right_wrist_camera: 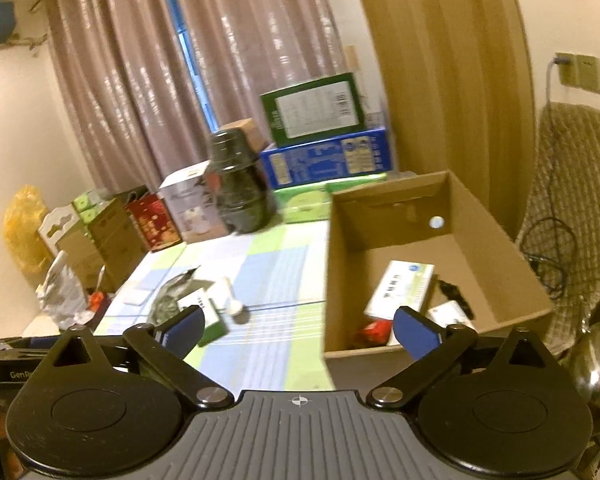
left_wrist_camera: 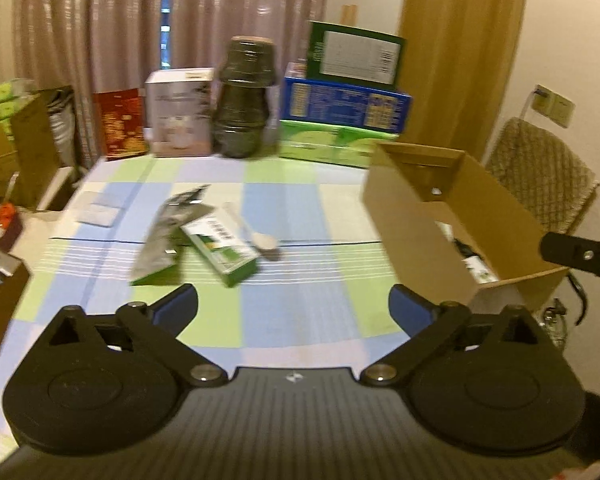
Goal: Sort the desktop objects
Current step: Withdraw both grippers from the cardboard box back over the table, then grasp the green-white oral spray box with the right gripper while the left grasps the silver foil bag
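Note:
A green and white box (left_wrist_camera: 224, 250) lies on the checked tablecloth (left_wrist_camera: 292, 208), next to a grey-green foil packet (left_wrist_camera: 168, 236) and a white spoon (left_wrist_camera: 256, 236). An open cardboard box (left_wrist_camera: 452, 220) stands at the right; in the right wrist view it (right_wrist_camera: 480, 256) holds a white medicine box (right_wrist_camera: 400, 292), a red item (right_wrist_camera: 374, 330) and a black item (right_wrist_camera: 454, 292). My left gripper (left_wrist_camera: 294, 306) is open and empty, above the near table. My right gripper (right_wrist_camera: 298, 330) is open and empty at the cardboard box's near left corner.
Stacked green and blue cartons (left_wrist_camera: 344, 116), a dark jar (left_wrist_camera: 244, 100), a white carton (left_wrist_camera: 180, 112) and a red bag (left_wrist_camera: 120, 124) line the table's far edge. Two white packets (left_wrist_camera: 100, 208) lie far left. A chair (left_wrist_camera: 548, 180) stands right of the box.

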The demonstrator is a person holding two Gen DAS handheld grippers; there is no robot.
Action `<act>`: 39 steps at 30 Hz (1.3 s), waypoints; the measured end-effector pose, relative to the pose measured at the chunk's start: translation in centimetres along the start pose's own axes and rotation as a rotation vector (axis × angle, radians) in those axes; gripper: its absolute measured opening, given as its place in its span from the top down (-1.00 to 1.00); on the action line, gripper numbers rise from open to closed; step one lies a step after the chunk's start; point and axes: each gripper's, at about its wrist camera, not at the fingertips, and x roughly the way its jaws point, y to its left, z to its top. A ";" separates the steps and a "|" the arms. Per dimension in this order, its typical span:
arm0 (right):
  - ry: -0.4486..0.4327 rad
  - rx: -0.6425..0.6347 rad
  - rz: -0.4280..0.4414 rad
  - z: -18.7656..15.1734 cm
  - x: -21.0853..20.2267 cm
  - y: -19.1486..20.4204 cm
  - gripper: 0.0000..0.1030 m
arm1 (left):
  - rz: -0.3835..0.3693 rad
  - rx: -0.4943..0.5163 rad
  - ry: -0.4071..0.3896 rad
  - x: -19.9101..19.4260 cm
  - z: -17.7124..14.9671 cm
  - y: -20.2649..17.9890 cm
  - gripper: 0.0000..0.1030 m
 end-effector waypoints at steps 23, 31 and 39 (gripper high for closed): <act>0.051 -0.184 0.192 -1.2 5.2 10.0 -0.96 | 0.152 -0.047 -0.010 -4.1 0.9 10.1 -0.97; 0.076 -0.253 0.186 -2.1 9.6 10.9 -0.96 | 0.155 -0.007 0.003 -0.6 1.7 11.7 -0.97; 0.122 -0.266 0.163 -3.4 16.9 10.5 -0.96 | 0.138 0.034 0.025 6.6 1.6 13.8 -0.97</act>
